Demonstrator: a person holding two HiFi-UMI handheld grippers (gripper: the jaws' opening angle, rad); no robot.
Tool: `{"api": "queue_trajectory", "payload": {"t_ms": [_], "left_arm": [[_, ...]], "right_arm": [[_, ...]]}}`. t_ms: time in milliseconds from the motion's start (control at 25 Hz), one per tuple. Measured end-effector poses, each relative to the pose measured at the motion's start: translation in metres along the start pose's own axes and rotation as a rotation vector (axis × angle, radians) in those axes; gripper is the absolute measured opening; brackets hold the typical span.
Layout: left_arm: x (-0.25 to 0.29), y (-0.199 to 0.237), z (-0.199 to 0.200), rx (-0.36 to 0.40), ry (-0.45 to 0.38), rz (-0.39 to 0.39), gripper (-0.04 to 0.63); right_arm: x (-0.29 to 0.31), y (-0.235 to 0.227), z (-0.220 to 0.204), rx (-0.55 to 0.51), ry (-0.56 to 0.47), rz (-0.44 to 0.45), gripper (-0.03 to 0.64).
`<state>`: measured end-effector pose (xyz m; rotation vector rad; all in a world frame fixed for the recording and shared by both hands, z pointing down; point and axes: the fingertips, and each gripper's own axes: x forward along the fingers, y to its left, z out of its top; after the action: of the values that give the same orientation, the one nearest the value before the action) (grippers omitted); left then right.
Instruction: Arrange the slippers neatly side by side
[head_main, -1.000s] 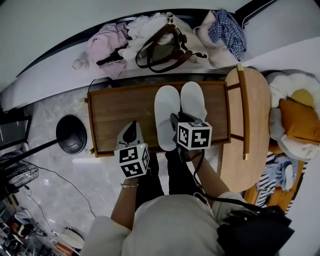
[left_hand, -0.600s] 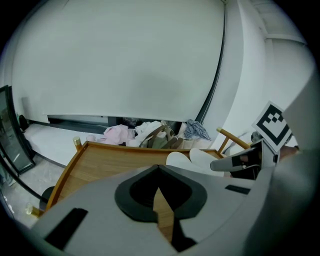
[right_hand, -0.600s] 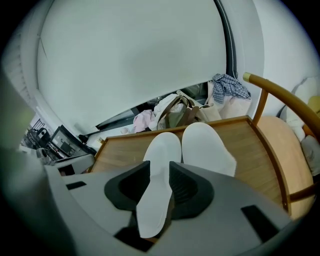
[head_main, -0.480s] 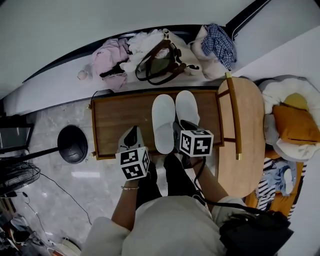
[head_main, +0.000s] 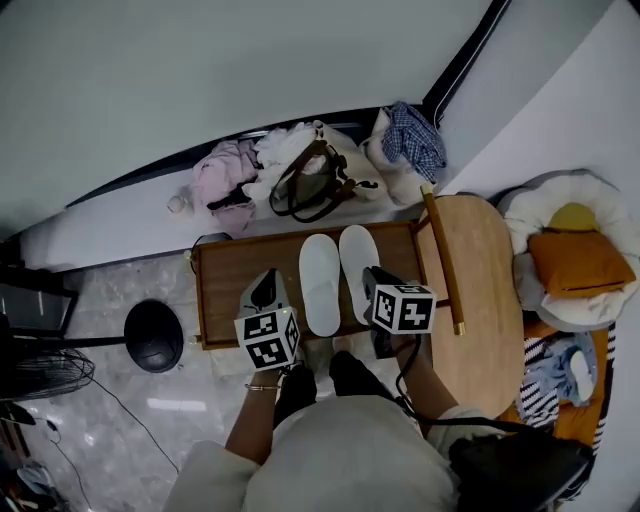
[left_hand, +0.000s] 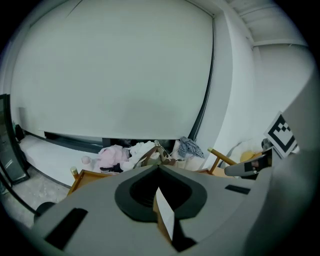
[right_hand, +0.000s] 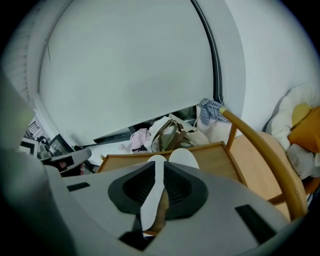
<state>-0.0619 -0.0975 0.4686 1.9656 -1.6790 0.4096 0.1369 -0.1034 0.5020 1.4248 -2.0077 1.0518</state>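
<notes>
Two white slippers (head_main: 320, 283) lie side by side (long edges touching) on the wooden surface (head_main: 240, 290), the right one set slightly farther back.

Head view: heel of the right-hand flat white slipper (head_main: 357, 262) sat under the right gripper (head_main: 373, 287), whose jaws had just been closing w/ nothing between. Near edge of low brown wooden table (head_main: 232, 290) was partly covered by left gripper (head_main: 265, 292). Black wire-grille fan (head_main: 35, 372) was cut off at left edge. Pink-and-white clothes heap (head_main: 228, 180): items too small to tell apart. Left gripper view: most of table was hidden behind the gripper's grey body.
</notes>
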Motion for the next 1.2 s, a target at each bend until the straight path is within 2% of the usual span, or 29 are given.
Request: {"api": "queue_trajectory", "payload": {"t_ms": [360,600,840,1200], "left_arm": [[-0.008,-0.015,0.054,0.045,-0.112,-0.021,0.003],[-0.011,-0.021,0.074,0.077,-0.140,-0.030,0.005],[-0.016,-0.020,0.092,0.092,-0.173,-0.017,0.003],[-0.008,-0.018,0.094,0.074,-0.163,-0.009,0.003]], "right_arm": [[-0.041,-0.017,0.052,-0.016,-0.160,-0.037,0.052],[-0.060,-0.024,0.074,-0.038,-0.227,-0.041,0.041],[-0.089,-0.025,0.102,-0.107,-0.343,-0.049,0.041],[-0.086,-0.033,0.108,-0.098,-0.334,-0.062,0.041]]}}
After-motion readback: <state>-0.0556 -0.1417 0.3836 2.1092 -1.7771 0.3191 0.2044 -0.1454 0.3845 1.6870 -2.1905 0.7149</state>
